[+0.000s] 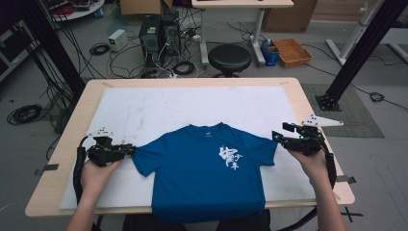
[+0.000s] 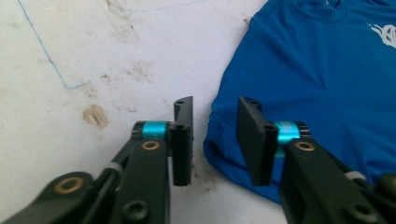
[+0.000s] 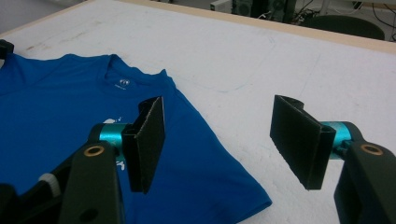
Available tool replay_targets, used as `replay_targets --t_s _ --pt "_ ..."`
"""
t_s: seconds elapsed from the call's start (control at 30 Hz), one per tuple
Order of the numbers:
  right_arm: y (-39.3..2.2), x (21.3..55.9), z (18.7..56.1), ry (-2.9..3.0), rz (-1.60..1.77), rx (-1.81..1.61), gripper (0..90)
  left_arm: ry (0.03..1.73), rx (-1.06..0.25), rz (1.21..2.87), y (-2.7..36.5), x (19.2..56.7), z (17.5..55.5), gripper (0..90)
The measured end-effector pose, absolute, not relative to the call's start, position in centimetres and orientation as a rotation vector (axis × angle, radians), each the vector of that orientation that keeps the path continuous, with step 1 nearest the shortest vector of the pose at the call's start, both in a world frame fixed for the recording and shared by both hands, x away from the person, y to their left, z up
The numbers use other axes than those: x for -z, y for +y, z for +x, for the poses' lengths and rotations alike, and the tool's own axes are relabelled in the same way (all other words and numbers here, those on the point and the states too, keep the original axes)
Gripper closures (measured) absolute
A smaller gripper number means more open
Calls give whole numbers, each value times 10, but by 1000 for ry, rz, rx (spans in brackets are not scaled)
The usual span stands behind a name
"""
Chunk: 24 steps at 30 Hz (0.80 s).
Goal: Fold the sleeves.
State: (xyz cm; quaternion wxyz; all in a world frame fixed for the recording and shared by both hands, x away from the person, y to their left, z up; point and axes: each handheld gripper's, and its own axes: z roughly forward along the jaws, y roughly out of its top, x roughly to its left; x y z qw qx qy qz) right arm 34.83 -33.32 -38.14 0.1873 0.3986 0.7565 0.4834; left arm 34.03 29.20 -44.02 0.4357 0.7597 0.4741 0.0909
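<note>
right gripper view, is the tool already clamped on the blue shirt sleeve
No, the right tool stands wide open above the blue shirt sleeve, gripping nothing.

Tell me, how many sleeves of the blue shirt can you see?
2. One sleeve lies at the left gripper; the other sleeve lies by the right gripper. Both are flat on the white sheet.
</note>
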Motion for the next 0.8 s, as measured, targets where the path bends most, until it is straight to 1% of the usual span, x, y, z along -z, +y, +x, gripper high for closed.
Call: replay_targets --t_s 0.03,0.07,0.1,0.2,0.37,0.4,0.5,0.53,0.57,0.6,0.63,0.67,0.7,0.73,0.77,0.8 --pt "-333 381 348 2129 1122 -1361 369 1185 -233 1885 291 439 339 825" --pt "-333 382 348 2132 1124 -1360 369 1188 -234 1880 291 439 338 861" --pt "-333 382 348 2134 1120 -1360 369 1198 -225 1868 292 437 338 875" --pt "-332 381 348 2138 1114 -1361 369 1229 -180 1820 292 432 336 879" --pt "-331 379 348 2146 1100 -1370 369 1198 -155 1797 280 414 332 880" --pt "-331 379 348 2151 1100 -1369 369 1170 -166 1793 268 402 331 880" --pt "-329 378 348 2173 1094 -1375 369 1111 -145 1796 243 387 329 881" --pt "-329 378 348 2173 1094 -1375 369 1111 -145 1796 243 387 329 881" --pt "-329 378 348 2179 1090 -1381 369 1095 -124 1795 234 384 329 881" --pt "-328 376 347 2181 1087 -1388 369 1072 -62 1782 217 380 330 880" --pt "-328 376 347 2181 1087 -1388 369 1072 -62 1782 217 380 330 881" --pt "-328 375 347 2180 1078 -1392 369 1059 -6 1775 202 379 332 880" --pt "-328 375 347 2180 1078 -1392 369 1059 -6 1775 202 379 332 880" --pt "-328 375 347 2182 1078 -1393 369 1055 37 1761 189 380 334 880" --pt "-328 375 347 2182 1078 -1393 369 1055 37 1761 189 380 334 880" --pt "-328 375 347 2185 1077 -1394 368 1059 64 1748 178 382 336 880"
